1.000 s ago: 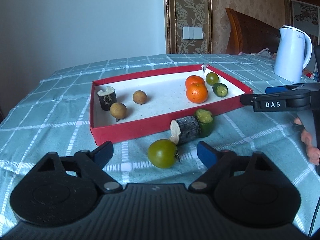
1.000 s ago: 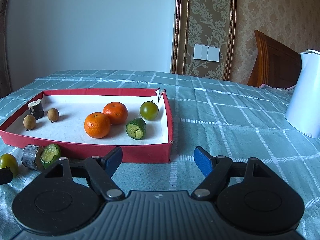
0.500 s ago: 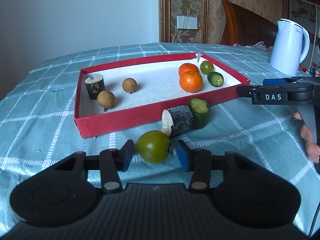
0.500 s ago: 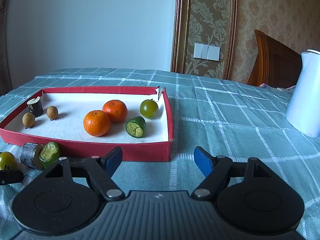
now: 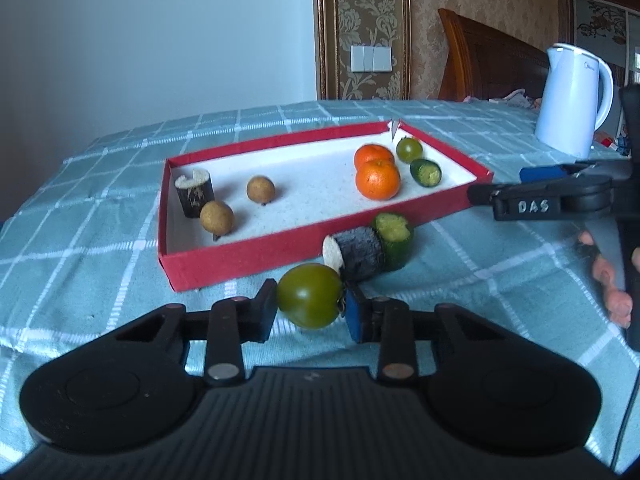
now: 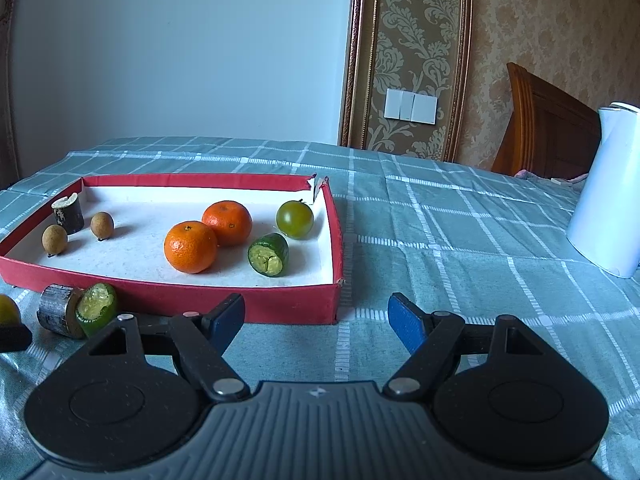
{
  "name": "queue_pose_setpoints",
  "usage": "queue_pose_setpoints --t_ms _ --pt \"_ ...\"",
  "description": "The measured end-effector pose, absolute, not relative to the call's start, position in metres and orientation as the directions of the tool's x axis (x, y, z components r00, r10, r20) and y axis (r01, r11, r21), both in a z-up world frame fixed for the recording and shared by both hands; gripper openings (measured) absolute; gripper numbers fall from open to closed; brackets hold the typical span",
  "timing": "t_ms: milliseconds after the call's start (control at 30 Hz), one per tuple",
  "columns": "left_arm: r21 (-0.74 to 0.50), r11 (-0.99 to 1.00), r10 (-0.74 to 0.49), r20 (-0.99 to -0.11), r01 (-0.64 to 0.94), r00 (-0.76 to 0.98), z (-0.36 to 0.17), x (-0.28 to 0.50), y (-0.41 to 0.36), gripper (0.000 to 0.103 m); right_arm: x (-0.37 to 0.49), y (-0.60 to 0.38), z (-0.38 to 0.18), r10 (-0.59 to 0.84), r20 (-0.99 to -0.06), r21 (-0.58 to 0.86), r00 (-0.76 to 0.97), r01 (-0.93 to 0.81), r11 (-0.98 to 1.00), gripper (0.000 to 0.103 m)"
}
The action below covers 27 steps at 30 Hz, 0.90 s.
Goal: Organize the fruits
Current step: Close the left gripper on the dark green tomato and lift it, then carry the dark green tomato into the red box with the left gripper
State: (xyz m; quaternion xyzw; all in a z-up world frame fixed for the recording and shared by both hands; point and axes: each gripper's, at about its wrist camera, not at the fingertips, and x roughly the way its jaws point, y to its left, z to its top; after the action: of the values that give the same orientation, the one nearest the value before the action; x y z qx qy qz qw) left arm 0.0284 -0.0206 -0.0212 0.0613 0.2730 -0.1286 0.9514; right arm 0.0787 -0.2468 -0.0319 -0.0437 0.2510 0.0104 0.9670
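Left hand-held gripper (image 5: pixel 310 307) clamping green tomato (image 5: pixel 310 295), cut off at right wrist view's edge, right hand-held gripper (image 6: pixel 316 317) gaping wide beside red tray (image 6: pixel 240 300)

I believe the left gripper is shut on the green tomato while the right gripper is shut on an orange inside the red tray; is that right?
Not quite. The left gripper is indeed shut on the green tomato, but the right gripper is open and holds nothing, hovering over the tablecloth in front of the red tray. The right wrist view shows both oranges lying untouched in the tray.
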Motion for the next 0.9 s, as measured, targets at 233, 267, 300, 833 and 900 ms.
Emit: queue_pose_setpoints --t_ms 233,267,300,833,900 --pt "0.058 0.961 -0.206 -0.509 0.272 0.836 0.0 0.035 -0.024 0.032 0.078 -0.247 -0.032 -0.004 -0.484 -0.083 0.875 -0.041 0.996 0.079" --pt "0.059 0.961 -0.203 -0.505 0.269 0.839 0.002 0.038 -0.025 0.032 0.078 -0.247 -0.032 -0.004 -0.484 -0.083 0.875 -0.041 0.996 0.079" --pt "0.063 0.962 -0.201 -0.499 0.266 0.843 0.004 0.04 -0.026 0.032 0.078 -0.247 -0.032 -0.004 -0.484 -0.083 0.875 -0.041 0.996 0.079" --pt "0.069 0.982 -0.121 -0.494 0.178 0.861 0.01 0.109 -0.03 0.032 0.082 -0.246 -0.037 -0.017 -0.509 -0.099 0.861 -0.039 0.994 0.079" --pt "0.064 0.983 -0.117 -0.501 0.172 0.858 0.008 0.116 -0.028 0.032 0.083 -0.246 -0.038 -0.016 -0.514 -0.1 0.858 -0.042 0.994 0.079"
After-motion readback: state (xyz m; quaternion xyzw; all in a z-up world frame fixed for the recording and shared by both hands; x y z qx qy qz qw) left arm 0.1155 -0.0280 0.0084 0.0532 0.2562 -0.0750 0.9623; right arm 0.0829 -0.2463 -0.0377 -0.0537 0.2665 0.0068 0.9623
